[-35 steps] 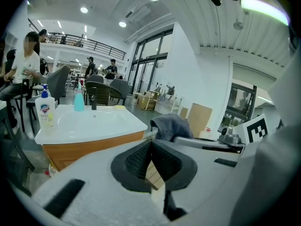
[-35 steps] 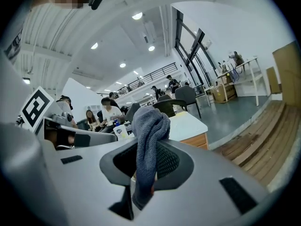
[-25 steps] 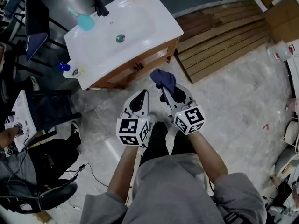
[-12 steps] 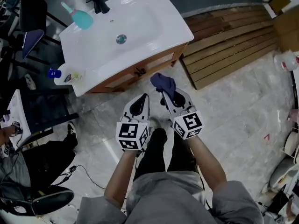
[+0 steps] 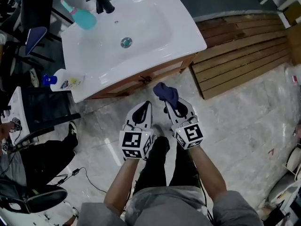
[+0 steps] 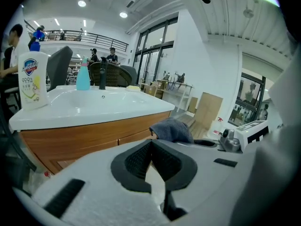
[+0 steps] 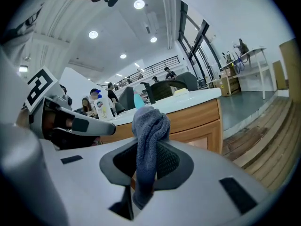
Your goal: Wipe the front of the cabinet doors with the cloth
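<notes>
One cloth (image 5: 165, 92) in play, blue-grey and bunched, sticking up out of the right gripper (image 5: 171, 103) with a tail hanging down between the pads. In the right gripper view the jaws are clamped on it mid-length, so the wad at the tip is free to act as the wiping face, which looks like the reason for that grip.

Cloth is not on the wood yet: it sits in the air near the cabinet doors (image 5: 137, 80), apart from them, roughly level with the upper front panel under the white countertop (image 5: 155, 41). Both grippers point at the cabinet front, so I read this as the approach, wiping not started.

Left gripper (image 5: 144, 106) sits just beside the right one, jaws closed together with nothing between them in its own view — seems parked as a spare.

Further out: soap bottle (image 5: 61, 80) at the counter's left corner, teal bottle (image 5: 80, 17) and faucet (image 5: 101, 1) at the back, wooden slats (image 5: 240, 55) on the floor to the right.
</notes>
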Motion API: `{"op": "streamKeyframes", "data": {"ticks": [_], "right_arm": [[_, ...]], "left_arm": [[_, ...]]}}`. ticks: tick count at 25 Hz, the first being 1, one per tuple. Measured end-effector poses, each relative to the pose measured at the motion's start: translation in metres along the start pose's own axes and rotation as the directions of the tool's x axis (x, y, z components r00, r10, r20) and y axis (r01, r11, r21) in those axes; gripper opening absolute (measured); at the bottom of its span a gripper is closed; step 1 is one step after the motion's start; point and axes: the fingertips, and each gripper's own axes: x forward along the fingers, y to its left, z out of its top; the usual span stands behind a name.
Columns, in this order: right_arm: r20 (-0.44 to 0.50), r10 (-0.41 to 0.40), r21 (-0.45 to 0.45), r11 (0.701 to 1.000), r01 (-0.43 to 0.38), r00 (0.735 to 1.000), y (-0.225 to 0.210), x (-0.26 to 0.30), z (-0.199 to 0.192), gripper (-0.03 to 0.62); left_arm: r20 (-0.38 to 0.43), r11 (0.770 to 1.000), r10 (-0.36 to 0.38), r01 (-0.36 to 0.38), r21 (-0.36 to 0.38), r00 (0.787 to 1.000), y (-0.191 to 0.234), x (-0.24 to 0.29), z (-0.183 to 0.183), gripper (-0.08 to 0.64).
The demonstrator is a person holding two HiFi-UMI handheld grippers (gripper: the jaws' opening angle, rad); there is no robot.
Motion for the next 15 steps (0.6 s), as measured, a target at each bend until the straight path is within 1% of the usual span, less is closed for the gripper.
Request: {"op": "streamKeyframes", "data": {"ticks": [6,11,15], "right_arm": [[-0.007,0.046,-0.079,0.996,-0.047,0.999,0.005,0.031,-0.018,0.055],[-0.018,0.058,-0.115,0.992,-0.059,0.998,0.001,0.069,-0.041,0.055],[-0.017,0.084,-0.106,0.991,-0.086,0.996,-0.004,0.094,-0.058,0.055]], "left_arm": [[0.021,0.999,0.036,-0.036,-0.011,0.999,0.018,0.013,-0.011,0.008],[0.032,0.999,0.053,-0.053,-0.009,0.998,0.029,0.026,-0.027,0.008],[0.034,0.997,0.070,-0.070,-0.012,0.997,0.038,0.035,-0.039,0.008]]}}
